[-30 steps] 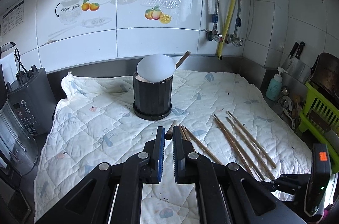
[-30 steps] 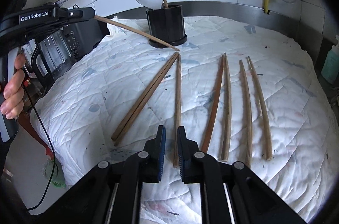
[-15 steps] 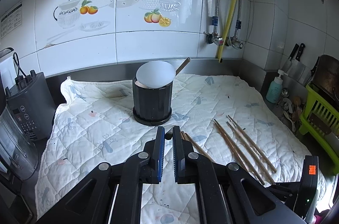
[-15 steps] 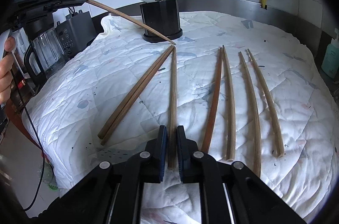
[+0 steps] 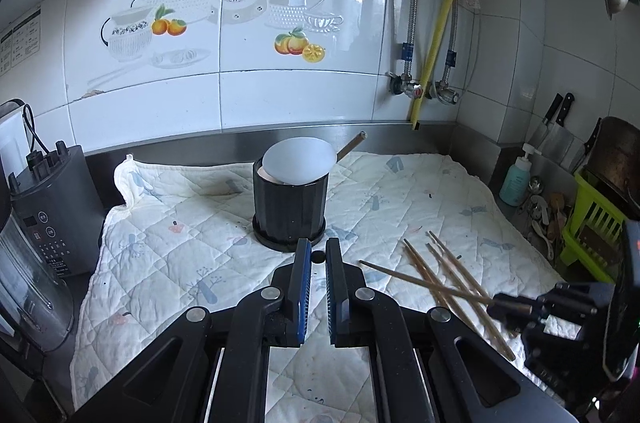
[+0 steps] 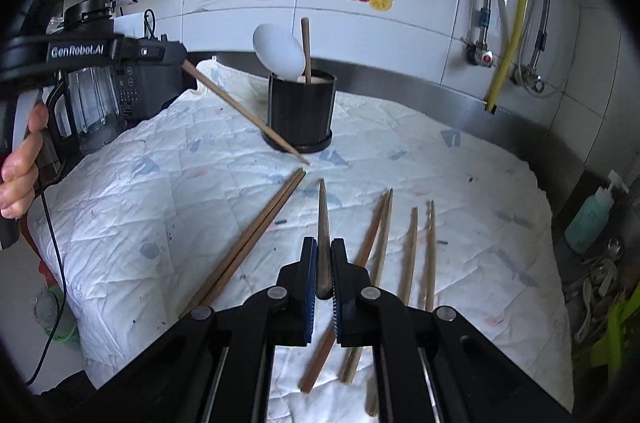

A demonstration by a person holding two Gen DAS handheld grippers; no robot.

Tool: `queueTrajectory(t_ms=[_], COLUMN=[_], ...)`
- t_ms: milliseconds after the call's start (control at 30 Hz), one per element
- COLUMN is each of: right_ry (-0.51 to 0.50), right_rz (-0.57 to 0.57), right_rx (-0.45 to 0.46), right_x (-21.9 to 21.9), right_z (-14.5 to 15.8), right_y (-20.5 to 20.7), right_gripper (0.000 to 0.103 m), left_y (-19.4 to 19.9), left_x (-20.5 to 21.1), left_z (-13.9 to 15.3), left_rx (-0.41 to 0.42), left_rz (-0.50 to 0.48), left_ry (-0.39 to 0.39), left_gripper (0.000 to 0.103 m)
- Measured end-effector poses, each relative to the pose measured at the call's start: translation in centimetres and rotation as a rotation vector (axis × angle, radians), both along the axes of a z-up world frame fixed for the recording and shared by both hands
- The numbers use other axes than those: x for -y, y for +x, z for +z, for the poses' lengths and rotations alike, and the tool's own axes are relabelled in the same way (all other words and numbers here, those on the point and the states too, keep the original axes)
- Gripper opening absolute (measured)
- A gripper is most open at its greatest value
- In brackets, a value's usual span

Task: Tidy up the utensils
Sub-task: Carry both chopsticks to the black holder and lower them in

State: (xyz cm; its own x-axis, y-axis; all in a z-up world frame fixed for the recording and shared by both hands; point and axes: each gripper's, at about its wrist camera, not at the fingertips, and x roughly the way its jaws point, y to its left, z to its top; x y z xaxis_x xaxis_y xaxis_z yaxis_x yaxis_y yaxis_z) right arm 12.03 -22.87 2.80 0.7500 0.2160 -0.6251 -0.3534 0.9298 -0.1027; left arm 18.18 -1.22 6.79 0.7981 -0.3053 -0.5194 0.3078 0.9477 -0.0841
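Observation:
A black utensil holder (image 5: 289,209) stands at the back of the quilted cloth (image 5: 168,243), with a white spoon (image 5: 298,163) and a wooden stick in it; it also shows in the right wrist view (image 6: 302,113). My left gripper (image 5: 317,257) is shut on a chopstick seen end-on, just in front of the holder; the right wrist view shows that chopstick (image 6: 244,113) raised and pointing toward the holder's base. My right gripper (image 6: 323,255) is shut on a chopstick (image 6: 323,219) lifted off the cloth. Several chopsticks (image 6: 248,243) lie on the cloth.
A blender (image 5: 36,235) stands at the left edge of the cloth. A soap bottle (image 5: 516,179), knives and a green rack (image 5: 588,227) are at the right. Pipes and a tiled wall run behind the counter.
My right gripper has closed on a chopstick and lifted it off the cloth. My left gripper, holding its chopstick, has moved closer to the holder.

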Motion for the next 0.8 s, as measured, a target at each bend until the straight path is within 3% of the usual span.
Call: queueTrajectory(t_ms=[300, 800], right_ry=[0.042, 0.095], right_rz=[0.03, 0.094], right_rx=[0.042, 0.026], right_x=[0.2, 0.3], right_z=[3.4, 9.3], right_y=[3.2, 10.3], right_gripper=[0.009, 0.009], left_y=[2.0, 5.4], left_x=[-0.8, -2.0], left_z=[2.0, 7.2], left_rx=[0.008, 0.055], left_rz=[-0.009, -0.011], left_ry=[-0.012, 0.024], left_gripper=[0.006, 0.006])
